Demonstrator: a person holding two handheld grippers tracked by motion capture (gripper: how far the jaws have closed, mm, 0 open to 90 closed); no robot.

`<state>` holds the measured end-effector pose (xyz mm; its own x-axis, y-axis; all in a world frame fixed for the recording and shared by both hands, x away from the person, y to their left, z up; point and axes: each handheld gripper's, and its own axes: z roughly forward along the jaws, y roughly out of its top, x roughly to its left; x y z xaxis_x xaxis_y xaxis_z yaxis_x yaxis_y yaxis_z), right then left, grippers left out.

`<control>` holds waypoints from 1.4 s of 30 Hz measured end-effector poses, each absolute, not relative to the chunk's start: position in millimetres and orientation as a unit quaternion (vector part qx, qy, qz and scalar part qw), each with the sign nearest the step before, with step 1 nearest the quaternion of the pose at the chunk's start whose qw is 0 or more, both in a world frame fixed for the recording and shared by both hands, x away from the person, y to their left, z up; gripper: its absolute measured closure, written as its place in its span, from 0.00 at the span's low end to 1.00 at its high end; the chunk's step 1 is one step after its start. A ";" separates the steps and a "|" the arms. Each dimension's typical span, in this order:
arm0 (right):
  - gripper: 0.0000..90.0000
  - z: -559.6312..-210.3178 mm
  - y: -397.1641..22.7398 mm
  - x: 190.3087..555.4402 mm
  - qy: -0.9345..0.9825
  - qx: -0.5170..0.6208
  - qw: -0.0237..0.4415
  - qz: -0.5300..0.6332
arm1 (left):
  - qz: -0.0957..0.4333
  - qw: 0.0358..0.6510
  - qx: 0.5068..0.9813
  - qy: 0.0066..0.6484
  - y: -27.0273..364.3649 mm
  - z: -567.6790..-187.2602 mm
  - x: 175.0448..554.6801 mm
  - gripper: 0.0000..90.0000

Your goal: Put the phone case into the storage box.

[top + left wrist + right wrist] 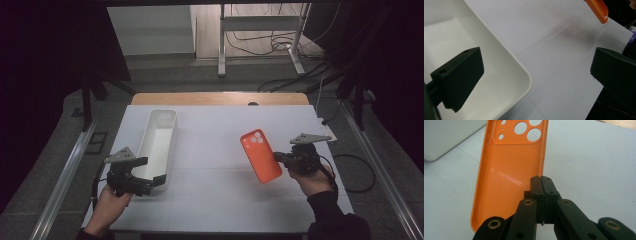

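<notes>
The white tabletop [220, 200] carries a bin [159, 145] at left. The right hand-held gripper [278, 158], clenched on the edge of an orange case [260, 155], holds it above the tabletop's right side. The left hand-held gripper [152, 171] straddles the bin's near corner, jaws released. Best carry the case leftward, level, and release low inside the bin.

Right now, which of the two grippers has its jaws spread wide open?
The left gripper, beside the near end of the white tray, has its jaws spread wide with nothing between them. The right gripper is shut on the orange phone case.
</notes>
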<state>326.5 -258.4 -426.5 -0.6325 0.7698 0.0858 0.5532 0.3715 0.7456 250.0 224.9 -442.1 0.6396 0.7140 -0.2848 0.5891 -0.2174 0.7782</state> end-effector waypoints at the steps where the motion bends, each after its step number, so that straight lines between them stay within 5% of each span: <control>1: 0.99 -426.1 -257.9 326.4 0.816 0.405 0.140 0.388 | 0.066 0.465 0.778 0.418 224.0 -442.2 251.2 0.00; 42: 0.99 -417.5 -215.4 313.3 0.820 0.363 0.136 0.422 | 0.001 0.494 0.780 0.383 163.6 -435.4 303.6 0.00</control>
<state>313.3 -215.4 -417.5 -0.6990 0.7103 0.0833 0.4806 0.3802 0.7902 303.6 163.6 -435.4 0.7066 0.5985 -0.3774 0.5969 -0.2179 0.7721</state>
